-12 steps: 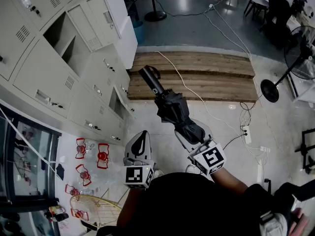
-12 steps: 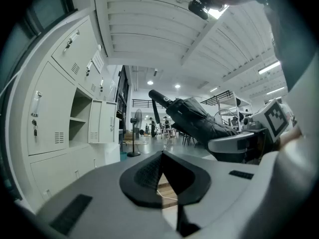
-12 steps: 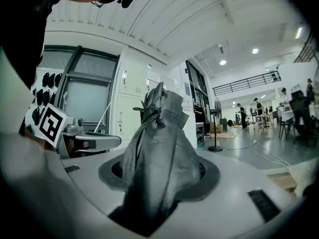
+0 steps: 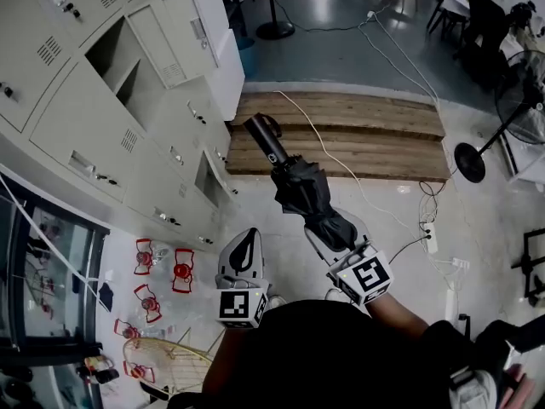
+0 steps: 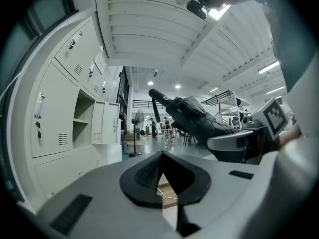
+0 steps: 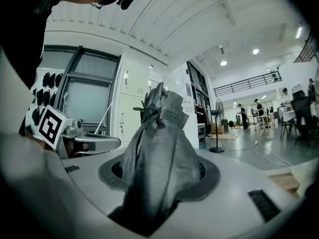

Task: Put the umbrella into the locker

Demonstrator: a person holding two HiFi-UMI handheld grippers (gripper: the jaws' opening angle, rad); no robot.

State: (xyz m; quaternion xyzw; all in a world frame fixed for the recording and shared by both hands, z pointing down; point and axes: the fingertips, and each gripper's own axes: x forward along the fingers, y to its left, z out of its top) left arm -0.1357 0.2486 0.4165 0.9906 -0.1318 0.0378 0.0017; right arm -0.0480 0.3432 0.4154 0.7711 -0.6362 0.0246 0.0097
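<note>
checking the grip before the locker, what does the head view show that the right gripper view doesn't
Only the head view: the handle of the umbrella, the open locker compartment and the power strip on the floor. Only the right gripper view: the ceiling lights and, close up, the jaws pressed on the umbrella's dark fabric. Both: the umbrella, held in the right claw, with the left claw beside it.

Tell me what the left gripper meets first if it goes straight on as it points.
Nothing close: the left gripper points level down the open hall, between the lockers on its left and the umbrella on its right. A standing fan is far ahead, slightly left; depth unclear.
</note>
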